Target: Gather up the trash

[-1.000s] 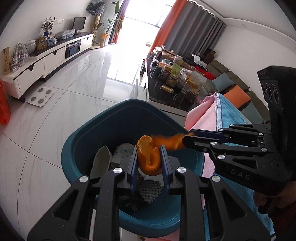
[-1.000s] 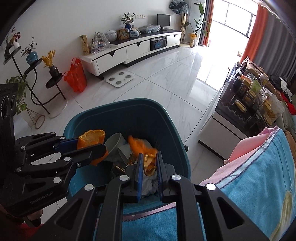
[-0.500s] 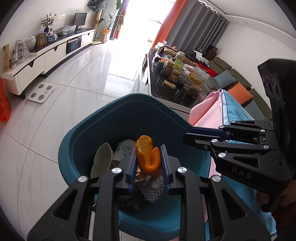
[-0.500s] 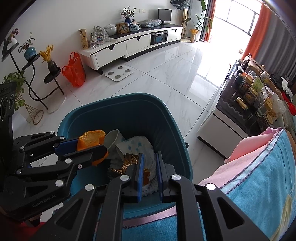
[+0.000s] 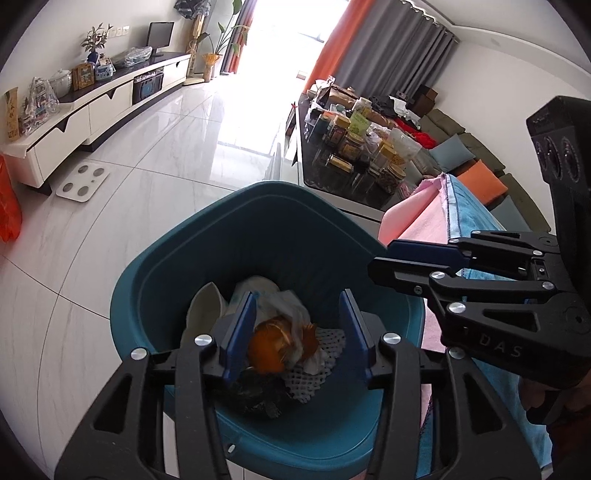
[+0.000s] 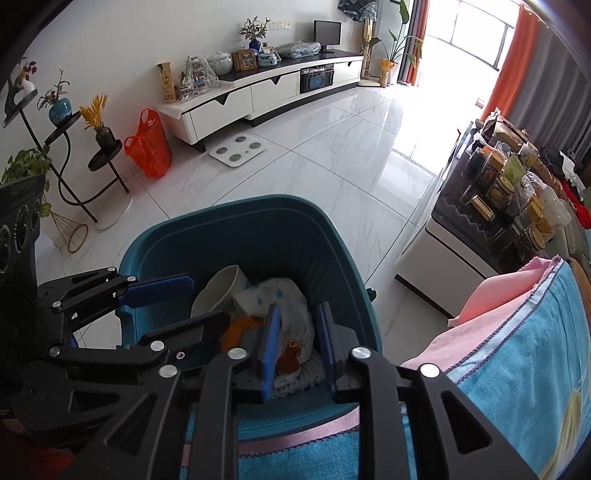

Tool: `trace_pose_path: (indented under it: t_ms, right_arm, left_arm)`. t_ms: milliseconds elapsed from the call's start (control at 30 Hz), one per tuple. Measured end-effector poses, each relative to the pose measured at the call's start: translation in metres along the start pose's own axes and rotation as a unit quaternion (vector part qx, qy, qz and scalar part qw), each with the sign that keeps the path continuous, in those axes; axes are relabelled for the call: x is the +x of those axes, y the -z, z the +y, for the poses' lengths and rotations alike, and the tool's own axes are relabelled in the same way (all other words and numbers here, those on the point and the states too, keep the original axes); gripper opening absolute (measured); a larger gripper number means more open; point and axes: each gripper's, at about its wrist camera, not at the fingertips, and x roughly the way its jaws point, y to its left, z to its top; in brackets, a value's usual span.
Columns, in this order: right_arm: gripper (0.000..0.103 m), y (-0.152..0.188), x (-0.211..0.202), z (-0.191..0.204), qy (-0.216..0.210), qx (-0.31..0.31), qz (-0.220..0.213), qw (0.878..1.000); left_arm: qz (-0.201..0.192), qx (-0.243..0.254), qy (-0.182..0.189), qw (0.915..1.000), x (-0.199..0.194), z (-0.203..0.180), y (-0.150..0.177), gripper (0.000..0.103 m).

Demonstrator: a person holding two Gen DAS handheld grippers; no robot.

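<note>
- The left gripper (image 5: 297, 332) hangs over the teal bin (image 5: 177, 266), jaws just spread and empty; the orange peel (image 5: 273, 345) lies below and between them, down on the heap.
- The right gripper (image 6: 297, 343), just beside it, has also just opened, holding nothing.
- The peel is already binned; the next trash must lie elsewhere, so both hands look equally placed.

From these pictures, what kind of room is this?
Most likely a home living room: a long white TV cabinet bearing a small screen, grey and orange curtains, and sofa cushions.
</note>
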Motion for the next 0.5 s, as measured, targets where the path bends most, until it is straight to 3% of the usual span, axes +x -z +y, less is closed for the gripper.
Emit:
trace_pose_path:
  t_ms: [133,500]
  right_arm:
    - [0.032,0.000,-0.006,-0.004,0.003,0.007,-0.012,1.000]
    - [0.065,0.010,-0.037,-0.034,0.020,0.047,-0.062,0.997]
  left_arm:
    - [-0.002,0.000,0.000,1.0000,-0.002,-0.003,-0.001,0.051]
    - [-0.050,0.001,-0.015,0.9986,-0.033,-0.012,-0.008,0.091]
